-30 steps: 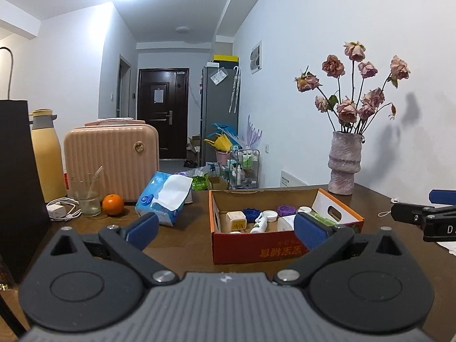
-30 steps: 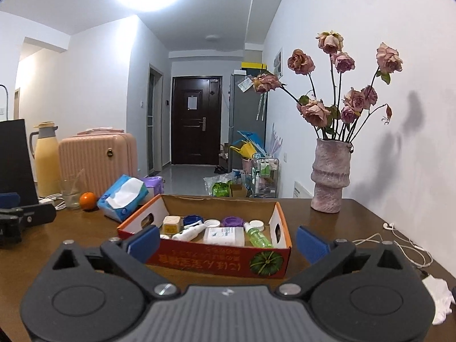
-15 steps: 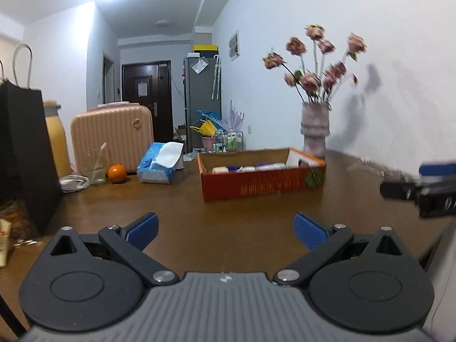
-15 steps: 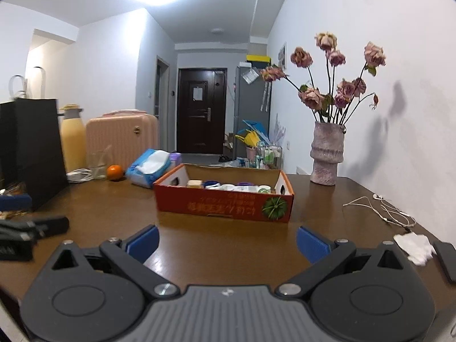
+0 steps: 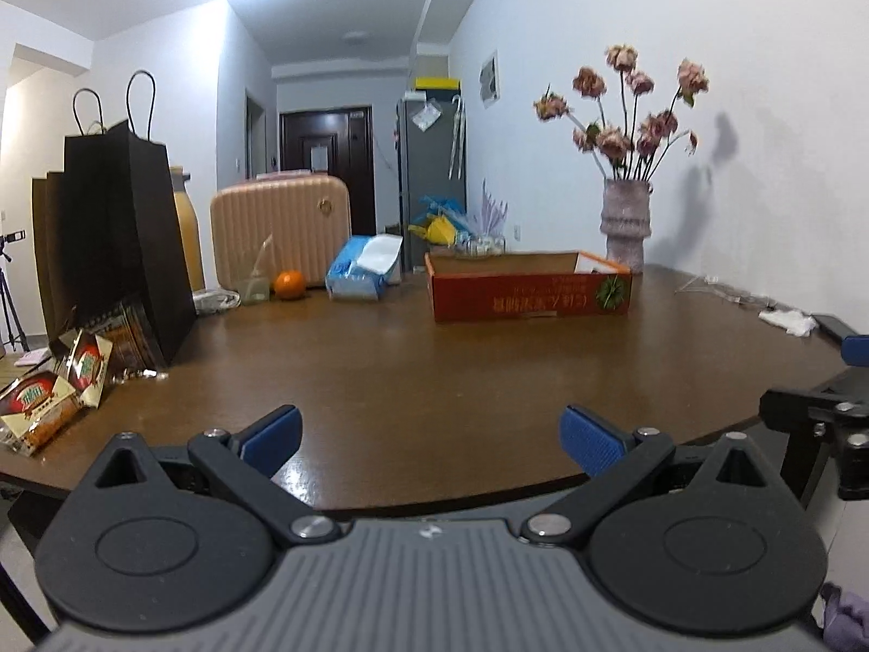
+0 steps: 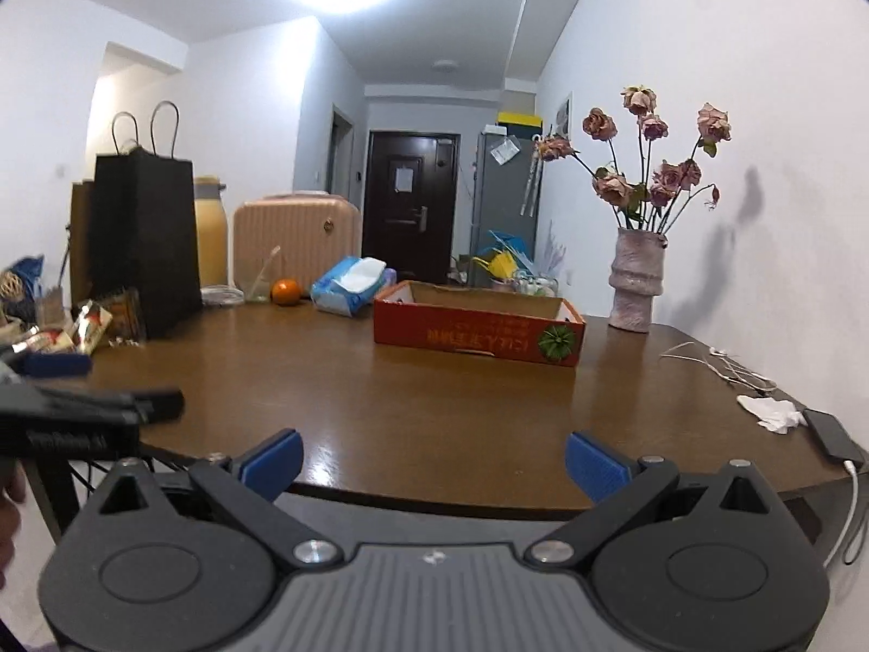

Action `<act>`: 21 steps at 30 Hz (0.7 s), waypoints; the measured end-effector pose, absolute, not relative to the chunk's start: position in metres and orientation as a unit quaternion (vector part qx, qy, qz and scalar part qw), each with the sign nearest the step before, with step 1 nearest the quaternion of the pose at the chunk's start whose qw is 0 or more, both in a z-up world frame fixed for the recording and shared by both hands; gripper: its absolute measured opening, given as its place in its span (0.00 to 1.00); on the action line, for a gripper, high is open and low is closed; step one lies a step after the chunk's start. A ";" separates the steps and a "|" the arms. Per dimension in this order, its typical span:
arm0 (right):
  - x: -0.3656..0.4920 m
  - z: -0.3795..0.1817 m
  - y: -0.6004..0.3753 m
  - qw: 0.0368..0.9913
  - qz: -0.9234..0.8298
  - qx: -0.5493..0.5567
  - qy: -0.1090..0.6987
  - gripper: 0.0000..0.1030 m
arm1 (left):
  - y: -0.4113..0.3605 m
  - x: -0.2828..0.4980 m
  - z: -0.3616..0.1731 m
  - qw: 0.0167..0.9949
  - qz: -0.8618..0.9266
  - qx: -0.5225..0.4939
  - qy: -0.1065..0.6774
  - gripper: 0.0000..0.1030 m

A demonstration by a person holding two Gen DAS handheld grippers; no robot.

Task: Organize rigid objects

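A red cardboard box (image 5: 529, 293) (image 6: 478, 332) stands far back on the brown table (image 5: 413, 375) (image 6: 434, 391); its contents are hidden behind the front wall. My left gripper (image 5: 429, 437) hangs open and empty over the table's near edge. My right gripper (image 6: 432, 459) is open and empty too, just before the near edge. The right gripper's side shows at the right rim of the left wrist view, and the left gripper's side at the left rim of the right wrist view.
A black paper bag (image 5: 117, 239) (image 6: 144, 244) stands at the left with snack packets (image 5: 51, 396) beside it. Behind are a pink case (image 5: 279, 228), an orange (image 5: 288, 283), a tissue pack (image 5: 361, 266) and a vase of flowers (image 6: 635, 282). Cables, a crumpled tissue (image 6: 771, 413) and a phone (image 6: 831, 434) lie right.
Both grippers have pulled far back from the red box, from right above it to the table's near edge. Both stayed open and empty.
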State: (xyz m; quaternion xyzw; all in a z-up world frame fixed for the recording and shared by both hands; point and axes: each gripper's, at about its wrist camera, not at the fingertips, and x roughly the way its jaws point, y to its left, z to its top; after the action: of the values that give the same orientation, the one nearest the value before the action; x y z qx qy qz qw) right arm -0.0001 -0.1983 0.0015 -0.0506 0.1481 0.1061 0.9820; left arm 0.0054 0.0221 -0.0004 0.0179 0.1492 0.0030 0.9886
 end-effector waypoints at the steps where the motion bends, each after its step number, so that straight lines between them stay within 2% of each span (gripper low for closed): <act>1: -0.001 0.003 -0.198 0.983 0.101 -0.052 0.147 1.00 | 0.020 0.004 -0.001 0.989 -0.003 0.021 0.149 1.00; 21: 0.008 0.005 -0.197 0.983 0.092 -0.045 0.149 1.00 | 0.015 0.006 -0.003 0.987 -0.018 0.026 0.157 1.00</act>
State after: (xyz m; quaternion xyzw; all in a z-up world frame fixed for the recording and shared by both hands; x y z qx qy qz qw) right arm 0.0075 -0.1975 0.0054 -0.0453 0.1494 0.0922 0.9834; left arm 0.0061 0.0152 -0.0030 0.0263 0.1567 -0.0181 0.9871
